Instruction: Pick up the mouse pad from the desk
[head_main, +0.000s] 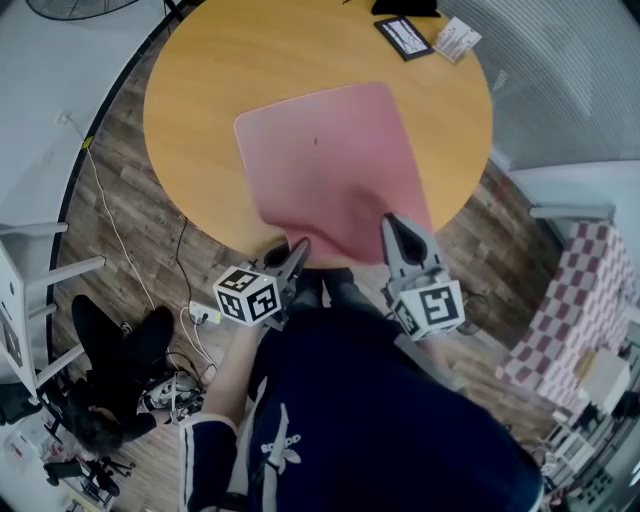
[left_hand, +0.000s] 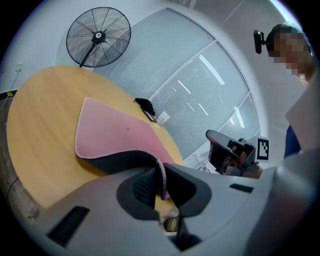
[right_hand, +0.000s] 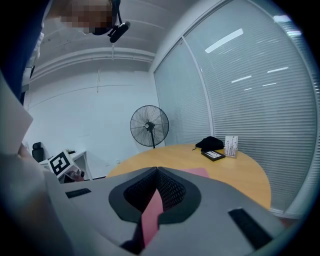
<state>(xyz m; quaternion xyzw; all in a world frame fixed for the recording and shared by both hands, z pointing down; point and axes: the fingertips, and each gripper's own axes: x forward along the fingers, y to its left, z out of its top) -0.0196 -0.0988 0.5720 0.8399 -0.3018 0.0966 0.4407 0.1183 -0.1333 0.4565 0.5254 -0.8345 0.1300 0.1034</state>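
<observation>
A pink mouse pad (head_main: 330, 165) with a dark underside lies partly over the round wooden desk (head_main: 200, 80), its near edge lifted off the desk. My left gripper (head_main: 296, 252) is shut on the pad's near left corner; in the left gripper view the pad (left_hand: 117, 132) curls up into the jaws of the left gripper (left_hand: 161, 184), dark underside showing. My right gripper (head_main: 392, 228) is shut on the near right corner; the right gripper view shows a pink strip of pad (right_hand: 152, 212) pinched between the jaws of the right gripper (right_hand: 156, 196).
At the desk's far side lie a black framed item (head_main: 403, 37), a small white card stand (head_main: 457, 39) and a dark object (head_main: 405, 6). A standing fan (left_hand: 98, 36) is beyond the desk. Cables (head_main: 190, 310) run over the wooden floor at left; a checkered box (head_main: 575, 300) stands right.
</observation>
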